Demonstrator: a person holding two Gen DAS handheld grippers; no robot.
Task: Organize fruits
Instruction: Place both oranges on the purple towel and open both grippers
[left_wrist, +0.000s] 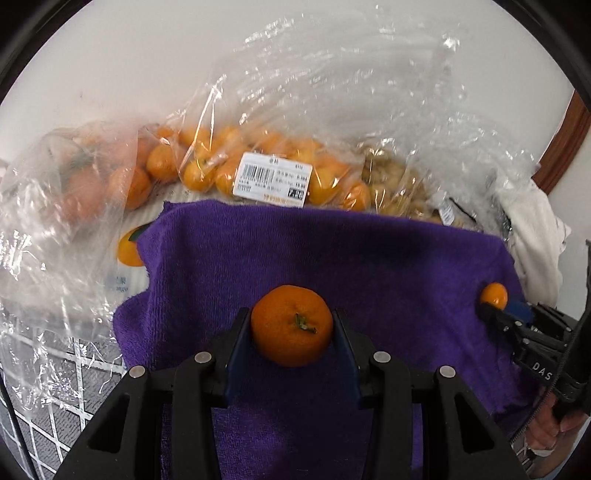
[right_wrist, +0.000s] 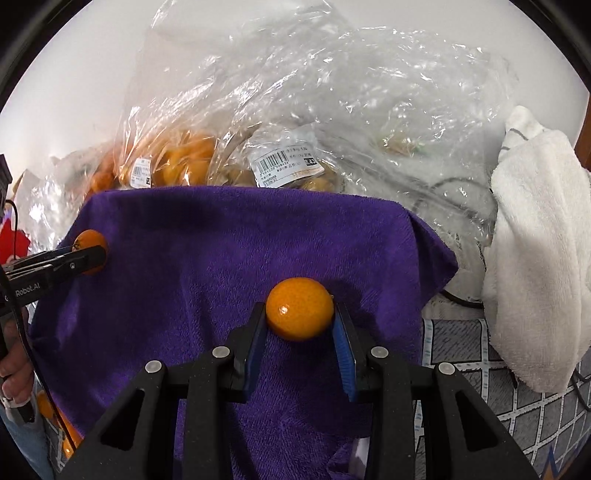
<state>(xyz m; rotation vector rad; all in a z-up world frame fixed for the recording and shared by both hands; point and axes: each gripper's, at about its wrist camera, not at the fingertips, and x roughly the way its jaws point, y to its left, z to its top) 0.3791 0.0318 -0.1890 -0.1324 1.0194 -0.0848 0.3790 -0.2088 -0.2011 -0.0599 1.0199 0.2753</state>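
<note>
While both grippers hang over the purple towel (left_wrist: 332, 258), each one pinches a fruit between its blue pads. The left gripper (left_wrist: 292, 328) clamps a mandarin (left_wrist: 291, 325) from both sides; the fruit's green stem faces back toward the camera, slightly below and right of its centre, so its stem axis runs roughly along the fingers. The right gripper (right_wrist: 300, 314) clamps a smaller, smooth orange fruit (right_wrist: 300, 308), a little wider than tall, with its long axis lying across the gap from pad to pad; no stem shows. Both fruits sit just above the towel or on it; contact cannot be told. Ahead of both grippers, beyond the towel's far edge, lie clear plastic bags (left_wrist: 258, 170) of orange fruit with barcode labels (left_wrist: 273, 179). To the right gripper's right lies a white cloth (right_wrist: 535, 258).
</note>
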